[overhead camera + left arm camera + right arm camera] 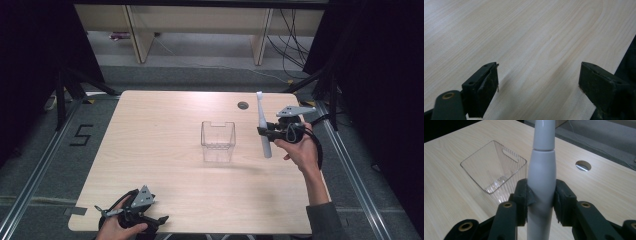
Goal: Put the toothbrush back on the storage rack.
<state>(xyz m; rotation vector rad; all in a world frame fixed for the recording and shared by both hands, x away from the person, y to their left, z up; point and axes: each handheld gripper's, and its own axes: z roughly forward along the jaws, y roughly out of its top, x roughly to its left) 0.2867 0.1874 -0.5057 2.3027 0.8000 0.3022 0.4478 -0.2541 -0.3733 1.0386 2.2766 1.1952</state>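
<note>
A white electric toothbrush (263, 127) is held upright above the table's right side, its thick handle (541, 182) clamped between the jaws of my right gripper (264, 132), which is shut on it. A clear plastic bin (218, 140) stands empty at the table's middle, just left of the toothbrush; in the right gripper view the bin (495, 167) lies behind and left of the handle. My left gripper (162, 219) rests at the table's near left edge, open. Its two black jaws stand wide apart over bare wood, midpoint (539, 80), with nothing between them.
The light wooden table (165, 165) has a round cable hole (243, 105) near its far edge, seen also as the hole (583, 165) beyond the toothbrush. Metal rails run along the floor on both sides. Table legs and cables sit beyond the far edge.
</note>
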